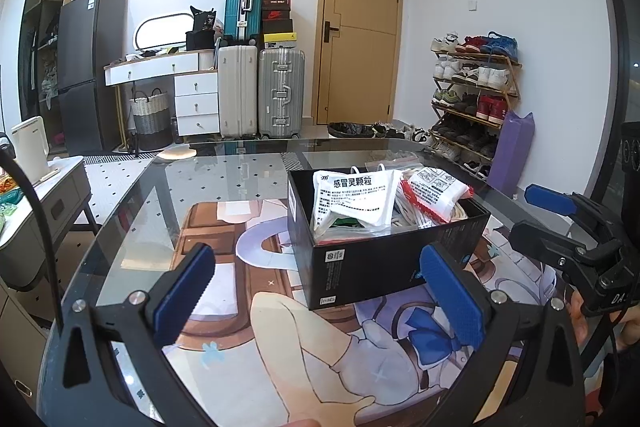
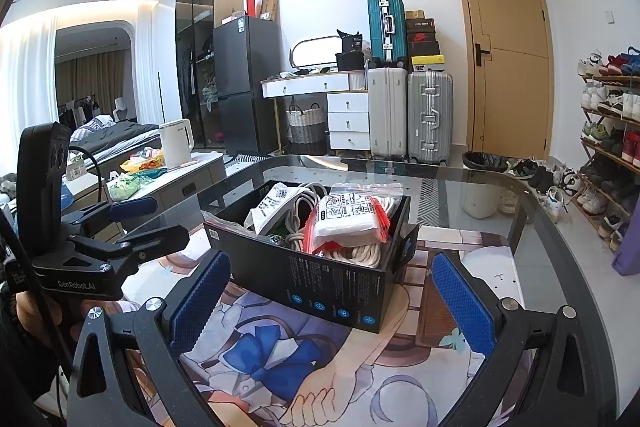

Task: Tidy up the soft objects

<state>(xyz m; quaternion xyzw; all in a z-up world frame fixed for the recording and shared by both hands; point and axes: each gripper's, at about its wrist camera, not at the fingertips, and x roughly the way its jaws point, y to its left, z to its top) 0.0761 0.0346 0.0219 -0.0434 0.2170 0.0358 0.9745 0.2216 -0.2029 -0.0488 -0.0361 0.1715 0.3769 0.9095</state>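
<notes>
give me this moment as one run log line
left gripper: open, empty | right gripper: open, empty | black box: on glass table, holds packets, cords

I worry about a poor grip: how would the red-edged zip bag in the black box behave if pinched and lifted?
The zip bag would probably sag and crumple, since it is thin clear plastic around soft white contents. Its glossy film may slip between the pads. It rests on the coiled white rope, so lifting it might drag a loop.
</notes>
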